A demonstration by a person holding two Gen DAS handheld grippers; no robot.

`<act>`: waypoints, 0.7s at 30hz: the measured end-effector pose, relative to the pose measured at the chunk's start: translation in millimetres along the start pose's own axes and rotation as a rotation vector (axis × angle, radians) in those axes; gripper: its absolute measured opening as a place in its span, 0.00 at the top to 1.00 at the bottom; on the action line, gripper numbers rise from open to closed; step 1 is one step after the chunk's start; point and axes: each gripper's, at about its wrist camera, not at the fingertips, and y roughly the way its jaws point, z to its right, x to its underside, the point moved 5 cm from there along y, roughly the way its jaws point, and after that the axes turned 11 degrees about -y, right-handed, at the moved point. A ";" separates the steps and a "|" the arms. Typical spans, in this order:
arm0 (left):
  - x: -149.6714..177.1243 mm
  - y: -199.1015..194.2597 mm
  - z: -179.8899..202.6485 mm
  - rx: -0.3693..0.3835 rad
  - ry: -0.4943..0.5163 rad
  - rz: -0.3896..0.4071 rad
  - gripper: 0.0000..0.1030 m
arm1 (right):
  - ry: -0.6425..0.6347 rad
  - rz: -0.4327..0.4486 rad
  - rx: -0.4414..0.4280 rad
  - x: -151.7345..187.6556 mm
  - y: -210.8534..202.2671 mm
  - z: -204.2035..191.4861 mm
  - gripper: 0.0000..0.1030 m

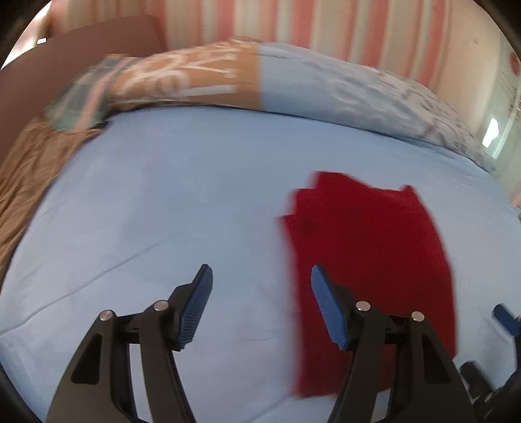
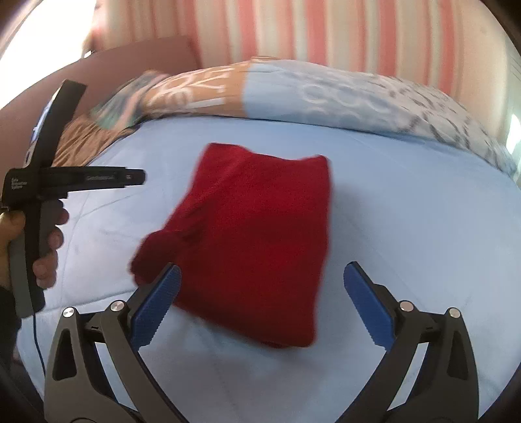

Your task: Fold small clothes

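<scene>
I see one red garment (image 2: 250, 240), apparently knit though blur obscures the texture, folded into a compact rectangle, lying flat on the light-blue bed sheet (image 2: 407, 234).

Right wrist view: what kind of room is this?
Likely a bedroom: a bed with a blue sheet, a patterned duvet bunched at its far side, and a red garment lying on it.

Blue sheet (image 2: 407, 211), pillows (image 2: 325, 94) (striped wall (image 2: 325, 29)).

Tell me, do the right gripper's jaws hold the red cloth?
No, the right gripper stands open above the folded red knitted cloth, gripping nothing.
</scene>
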 end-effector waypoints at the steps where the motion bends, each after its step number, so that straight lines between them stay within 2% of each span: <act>1: -1.4 4.6 12.4 0.011 0.011 -0.012 0.38 | 0.017 -0.004 0.013 2.6 0.3 3.8 0.04; 3: 4.8 9.2 38.0 0.042 0.051 -0.036 0.38 | 0.035 -0.016 0.049 8.5 1.7 11.3 0.04; 6: 32.3 8.6 46.8 0.009 0.129 -0.017 0.38 | 0.052 -0.029 0.070 18.1 3.4 23.9 0.04; 8: 55.5 11.8 41.1 -0.050 0.194 -0.004 0.38 | 0.078 -0.054 0.057 26.4 7.5 31.3 0.04; 12: 86.1 26.0 23.6 -0.130 0.244 -0.012 0.36 | 0.092 -0.077 0.061 36.1 17.7 37.7 0.05; 17: 105.1 25.8 8.0 -0.133 0.241 0.031 0.35 | 0.078 -0.145 0.046 49.7 39.6 32.2 0.06; 21: 110.3 25.0 10.0 -0.133 0.281 0.066 0.32 | 0.080 -0.176 0.041 63.3 50.6 36.1 0.06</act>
